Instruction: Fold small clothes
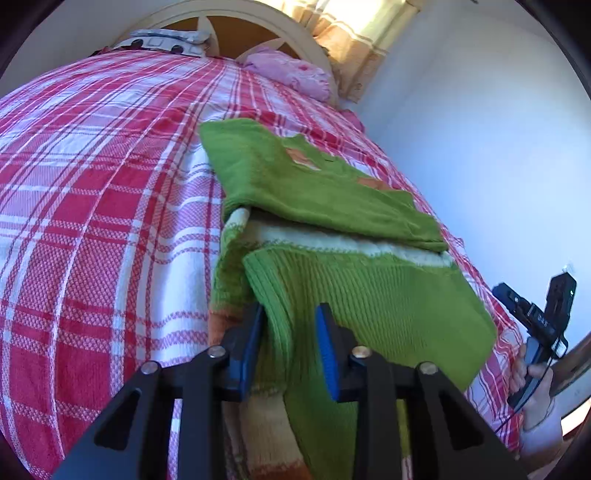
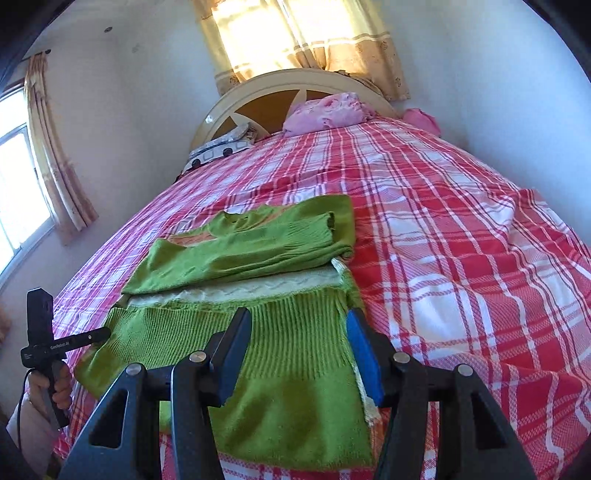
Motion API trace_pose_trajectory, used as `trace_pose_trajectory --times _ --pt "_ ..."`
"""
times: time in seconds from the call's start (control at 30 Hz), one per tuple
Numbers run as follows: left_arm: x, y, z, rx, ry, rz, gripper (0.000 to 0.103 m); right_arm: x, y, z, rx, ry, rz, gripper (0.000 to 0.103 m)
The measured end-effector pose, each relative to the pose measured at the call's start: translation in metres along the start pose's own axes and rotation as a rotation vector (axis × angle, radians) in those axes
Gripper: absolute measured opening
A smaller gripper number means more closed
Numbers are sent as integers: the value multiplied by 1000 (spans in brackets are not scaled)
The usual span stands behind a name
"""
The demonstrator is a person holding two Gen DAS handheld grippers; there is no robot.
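Observation:
A green knitted sweater with white and orange bands lies on the bed, its sleeves folded over the chest. Its ribbed hem is lifted and doubled back. My left gripper is open, its blue pads on either side of the hem's left corner fold. My right gripper is open, its fingers straddling the hem's right part in the right wrist view, close above the knit. Each gripper also shows in the other's view: the right one, the left one.
The bed has a red and white plaid cover. Pink pillows and a patterned pillow lie by the cream headboard. A white wall runs close along one side of the bed. Curtained windows are behind the headboard.

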State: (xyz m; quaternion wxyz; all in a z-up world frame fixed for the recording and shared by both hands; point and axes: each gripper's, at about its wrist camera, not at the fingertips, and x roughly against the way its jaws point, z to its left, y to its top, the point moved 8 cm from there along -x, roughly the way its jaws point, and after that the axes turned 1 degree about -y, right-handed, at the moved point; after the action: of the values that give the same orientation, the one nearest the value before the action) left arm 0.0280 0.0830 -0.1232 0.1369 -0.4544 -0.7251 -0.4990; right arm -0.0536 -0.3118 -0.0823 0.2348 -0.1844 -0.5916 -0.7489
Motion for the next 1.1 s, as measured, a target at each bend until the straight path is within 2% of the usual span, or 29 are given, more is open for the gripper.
trace_pose_trajectory --times 0.1,0.2,0.23,0.3,0.53,0.63,0.7,0.73,0.77,0.8,0.83,0.93,1.1 --pt "-6 2 -8 -35 34 11 41 -1 -1 -4 9 -21 0 55" --pt "-7 0 -13 -64 44 -6 36 -4 -1 -7 30 -40 11 55" --pt "-8 -3 -14 -64 33 -7 28 -5 0 -6 40 -42 14 55" --pt "-6 -5 -12 -59 29 -6 25 -12 0 -3 79 -44 34 55" --pt "-9 -1 -13 -52 56 6 29 -50 2 13 201 -59 111 55" --pt "-11 -2 -12 -48 64 8 30 -70 -12 14 254 -113 204 55" --pt "-12 -1 -12 -47 69 10 30 -72 -17 16 285 -135 201 54" --pt "-12 -1 -13 -43 70 9 29 -70 -17 16 294 -143 198 38" --pt "-12 -1 -13 -38 72 9 29 -68 -16 17 299 -149 197 4" --pt "-12 -1 -12 -37 78 6 24 -66 -17 17 294 -134 207 4" --pt "-11 -1 -11 -38 95 2 14 -64 -17 17 282 -123 208 4" --pt "-7 -1 -13 -17 95 -13 10 -53 -14 20 273 -113 188 4" --pt "15 16 -27 -19 62 -80 9 -20 17 32 255 -80 64 4"
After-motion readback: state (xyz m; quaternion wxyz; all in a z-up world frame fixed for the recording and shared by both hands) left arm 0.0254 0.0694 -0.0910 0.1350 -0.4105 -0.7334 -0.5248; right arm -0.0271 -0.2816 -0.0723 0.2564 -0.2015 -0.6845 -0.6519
